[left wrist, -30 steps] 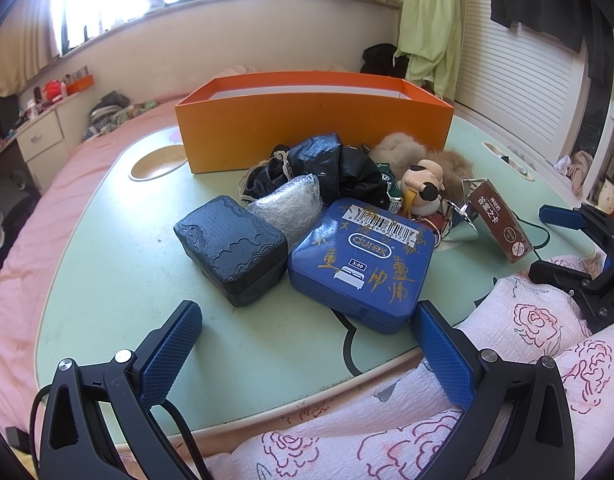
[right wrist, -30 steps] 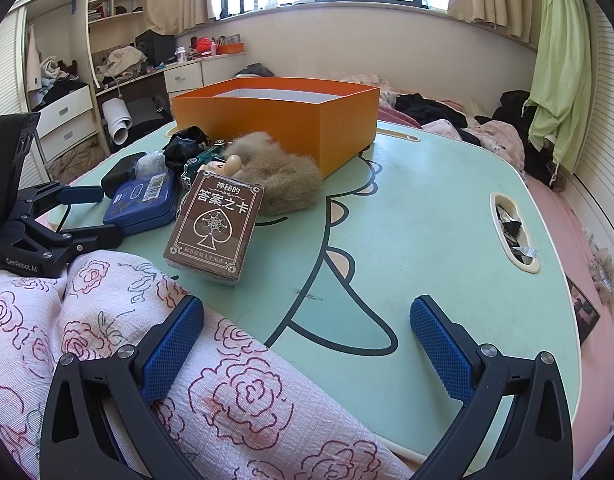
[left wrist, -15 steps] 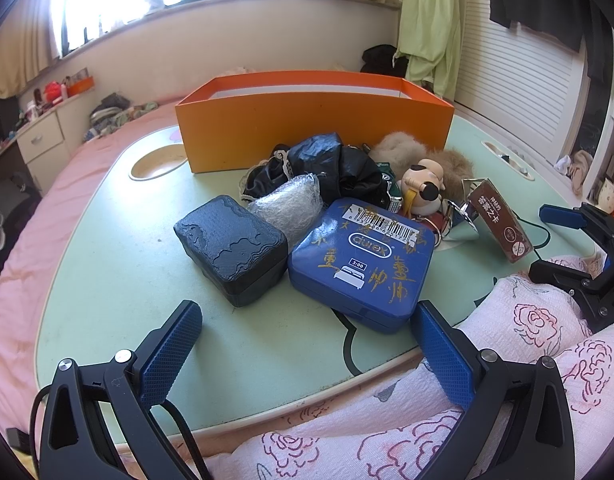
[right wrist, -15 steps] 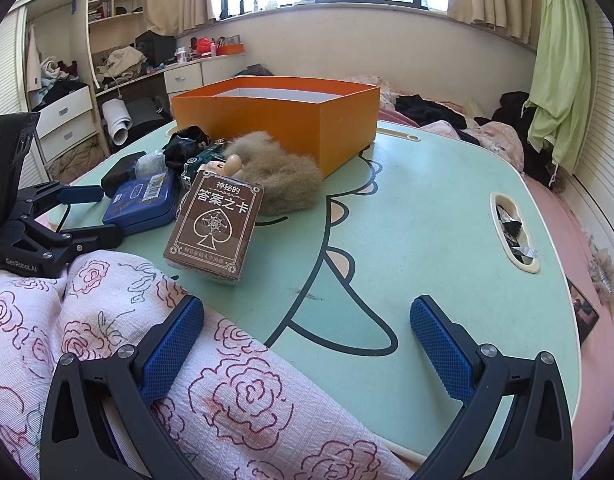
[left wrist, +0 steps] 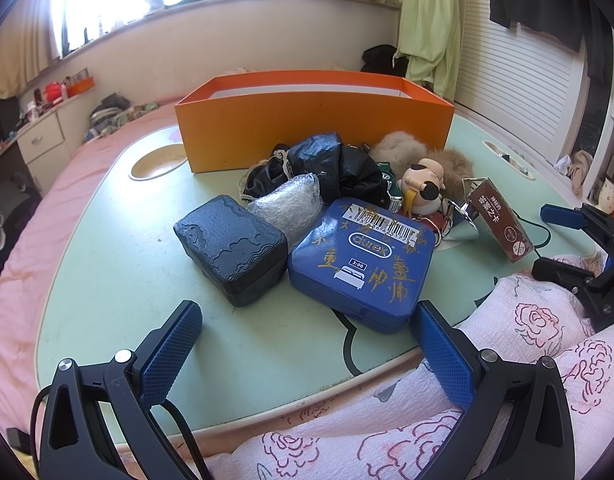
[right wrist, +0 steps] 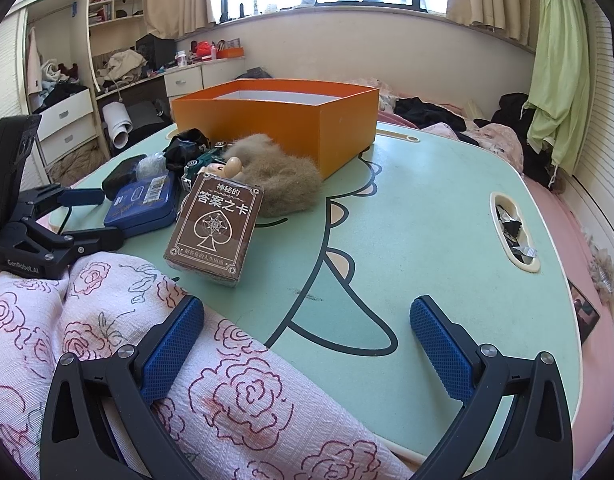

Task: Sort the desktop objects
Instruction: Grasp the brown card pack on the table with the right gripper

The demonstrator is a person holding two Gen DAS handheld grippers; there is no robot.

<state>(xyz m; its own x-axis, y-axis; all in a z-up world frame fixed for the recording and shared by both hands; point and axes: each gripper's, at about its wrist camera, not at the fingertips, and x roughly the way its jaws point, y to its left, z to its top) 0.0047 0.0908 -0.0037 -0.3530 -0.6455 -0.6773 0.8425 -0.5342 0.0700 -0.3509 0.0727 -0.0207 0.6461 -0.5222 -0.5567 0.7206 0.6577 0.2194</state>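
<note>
A pile of objects lies on the green table (left wrist: 107, 264) in front of an open orange box (left wrist: 315, 120): a dark textured case (left wrist: 231, 248), a blue tin (left wrist: 363, 264), a bubble-wrap bundle (left wrist: 291, 204), a black bag (left wrist: 331, 164), a small figurine (left wrist: 423, 188), a furry piece (right wrist: 283, 184) and a brown card box (right wrist: 215, 226). My left gripper (left wrist: 307, 348) is open and empty, just short of the tin and case. My right gripper (right wrist: 307, 344) is open and empty over the table's near edge, right of the card box. The orange box also shows in the right wrist view (right wrist: 275, 120).
A pink floral cloth (right wrist: 107, 340) covers the near edge under both grippers. The table has a round recess (left wrist: 157, 166) at the left and a slot with scraps (right wrist: 511, 232) at the right. A bed, drawers and curtains surround the table.
</note>
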